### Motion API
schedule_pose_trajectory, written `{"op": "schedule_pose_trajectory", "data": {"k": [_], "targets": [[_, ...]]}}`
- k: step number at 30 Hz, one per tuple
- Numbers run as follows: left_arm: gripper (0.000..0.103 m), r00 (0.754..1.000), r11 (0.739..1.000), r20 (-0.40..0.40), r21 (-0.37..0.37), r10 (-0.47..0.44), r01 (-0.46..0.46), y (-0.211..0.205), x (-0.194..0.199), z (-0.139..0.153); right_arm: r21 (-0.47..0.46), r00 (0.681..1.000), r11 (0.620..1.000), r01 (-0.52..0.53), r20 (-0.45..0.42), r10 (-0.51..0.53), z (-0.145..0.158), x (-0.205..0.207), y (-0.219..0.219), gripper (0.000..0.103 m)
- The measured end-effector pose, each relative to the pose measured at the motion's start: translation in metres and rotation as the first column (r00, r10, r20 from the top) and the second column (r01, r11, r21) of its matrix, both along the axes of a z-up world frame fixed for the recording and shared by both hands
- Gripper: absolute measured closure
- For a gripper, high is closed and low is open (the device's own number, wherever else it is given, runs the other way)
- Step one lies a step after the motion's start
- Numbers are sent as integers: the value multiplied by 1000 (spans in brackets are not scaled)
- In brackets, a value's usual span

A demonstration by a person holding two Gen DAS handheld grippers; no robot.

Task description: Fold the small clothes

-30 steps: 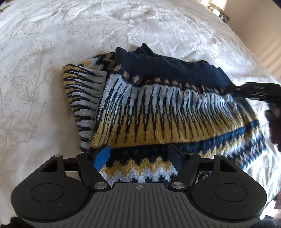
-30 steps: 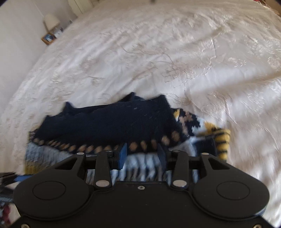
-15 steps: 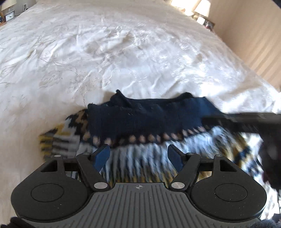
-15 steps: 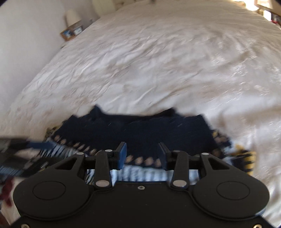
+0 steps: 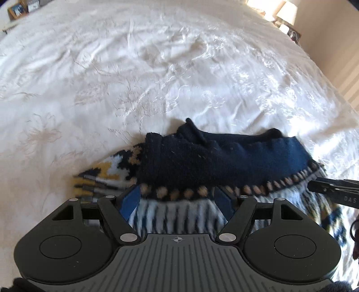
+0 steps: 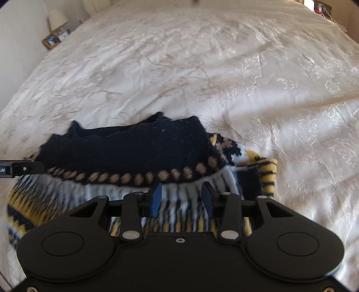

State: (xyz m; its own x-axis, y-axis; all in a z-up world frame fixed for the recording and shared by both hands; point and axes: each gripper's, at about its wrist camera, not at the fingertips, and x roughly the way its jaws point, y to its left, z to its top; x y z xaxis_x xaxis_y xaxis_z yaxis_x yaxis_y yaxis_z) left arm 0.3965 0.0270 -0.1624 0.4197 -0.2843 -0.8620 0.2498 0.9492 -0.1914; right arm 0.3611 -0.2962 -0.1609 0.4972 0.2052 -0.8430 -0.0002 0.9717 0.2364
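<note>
A knitted sweater lies folded on the white bedspread, its navy part on top and farthest from me, with white, yellow and navy patterned bands nearer. My left gripper hovers open over the striped band, and nothing is pinched between its blue pads. My right gripper is also open, over the same sweater near its right end. The right gripper's tip shows at the right edge of the left wrist view. The left gripper's tip shows at the left edge of the right wrist view.
The embroidered bedspread stretches far beyond the sweater. A lamp stands past the bed's far right corner, by a beige wall. Another lamp and a picture frame sit at the far left.
Both grippers have moved forward over the sweater, from its patterned lower bands toward the navy part. More of the bed beyond now shows. The jaws look the same.
</note>
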Motion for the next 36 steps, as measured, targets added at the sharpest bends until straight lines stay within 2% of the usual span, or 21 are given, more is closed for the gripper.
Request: {"op": "schedule_pose_trajectory", "data": {"k": [3, 6, 12, 15, 20, 24, 27, 31, 36], "targets": [[32, 998, 998, 1, 12, -63, 63, -8, -26, 0, 16, 999, 999, -35, 21, 34, 11, -24, 9, 52], [32, 992, 991, -17, 56, -123, 124, -14, -56, -8, 21, 997, 997, -76, 4, 76, 13, -48, 19, 52], [32, 980, 974, -97, 133, -172, 184, -8, -92, -34, -119, 979, 980, -160, -149, 142, -18, -91, 26, 52], [32, 981, 978, -110, 121, -159, 172, -2, -96, -33, -104, 984, 988, -115, -148, 99, -21, -105, 15, 53], [32, 985, 987, -131, 97, -112, 125, 4, -88, -32, -83, 995, 995, -49, -94, 41, 0, -108, 10, 51], [32, 984, 986, -139, 108, -112, 127, 5, -86, -34, -57, 1000, 998, 0, -26, -2, 18, -99, 5, 51], [32, 983, 984, -142, 116, -118, 135, 1, -88, -37, -54, 1000, 998, 9, -17, -10, 19, -85, 6, 51], [31, 982, 983, -145, 116, -123, 140, 0, -87, -39, -61, 998, 998, 24, -49, -27, 8, -72, 8, 50], [31, 979, 982, -153, 108, -136, 153, 1, -85, -41, -57, 985, 993, 104, -135, -111, -16, -66, -5, 52]]}}
